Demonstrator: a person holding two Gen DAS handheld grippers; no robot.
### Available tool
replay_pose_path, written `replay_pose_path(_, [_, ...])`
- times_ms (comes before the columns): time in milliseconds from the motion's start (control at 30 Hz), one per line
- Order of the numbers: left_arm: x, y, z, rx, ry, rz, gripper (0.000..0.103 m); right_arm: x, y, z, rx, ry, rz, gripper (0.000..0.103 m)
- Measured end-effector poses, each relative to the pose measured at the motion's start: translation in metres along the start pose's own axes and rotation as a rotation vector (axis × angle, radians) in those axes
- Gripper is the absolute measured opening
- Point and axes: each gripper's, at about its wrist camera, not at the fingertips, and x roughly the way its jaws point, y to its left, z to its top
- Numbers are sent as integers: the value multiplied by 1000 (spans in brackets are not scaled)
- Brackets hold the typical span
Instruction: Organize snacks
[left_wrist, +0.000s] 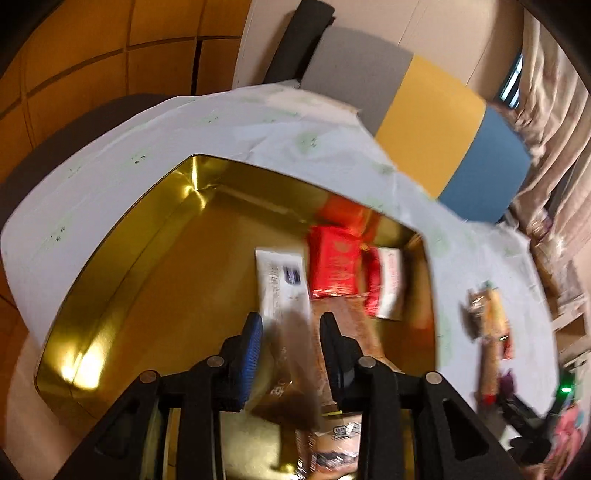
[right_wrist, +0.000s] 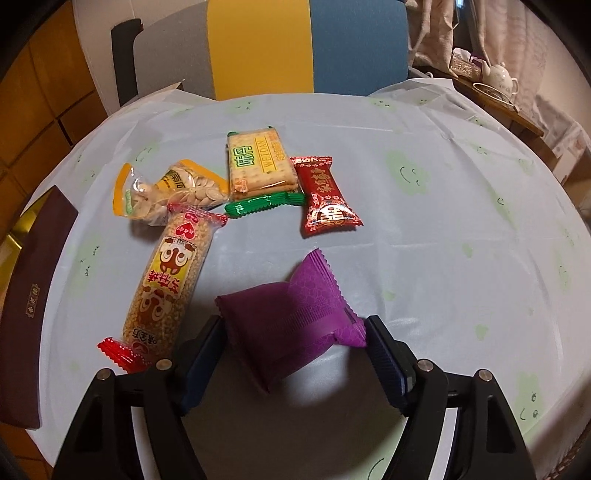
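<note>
Left wrist view: left gripper (left_wrist: 291, 325), jaws slightly parted around a brown packet (left_wrist: 295, 369) over the gold tin (left_wrist: 122, 258), may drop it askew. Right gripper (right_wrist: 295, 336) brackets the purple packet (right_wrist: 291, 321), which could squirt out.

Pale tablecloth (right_wrist: 406, 229) with green smiley prints, grey-yellow-blue chair back (right_wrist: 306, 44) at the table's far edge — white teapot (right_wrist: 502, 75) on a side shelf, beige curtain (left_wrist: 546, 85)

Tin (left_wrist: 110, 266) sits on the table (right_wrist: 424, 229) left of the loose snacks; cracker pack (right_wrist: 258, 162) behind, purple packet (right_wrist: 291, 325) nearest, seed bag (right_wrist: 166, 192) leftmost.
</note>
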Motion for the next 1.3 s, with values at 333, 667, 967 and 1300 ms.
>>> replay_pose_path(333, [-26, -1, -20, 42, -85, 37, 35, -21, -12, -17, 45, 22, 97, 89])
replay_pose_path(667, [-49, -39, -51, 193, -121, -52, 35, -34, -43, -26, 362, 51, 240, 56])
replay_pose_path(967, [-50, -73, -78, 335, -96, -87, 35, -6, -32, 19, 430, 84, 215, 75])
replay_pose_path(1300, [-51, -76, -83, 344, -88, -88, 35, -2, 14, 23, 51, 98, -68, 42])
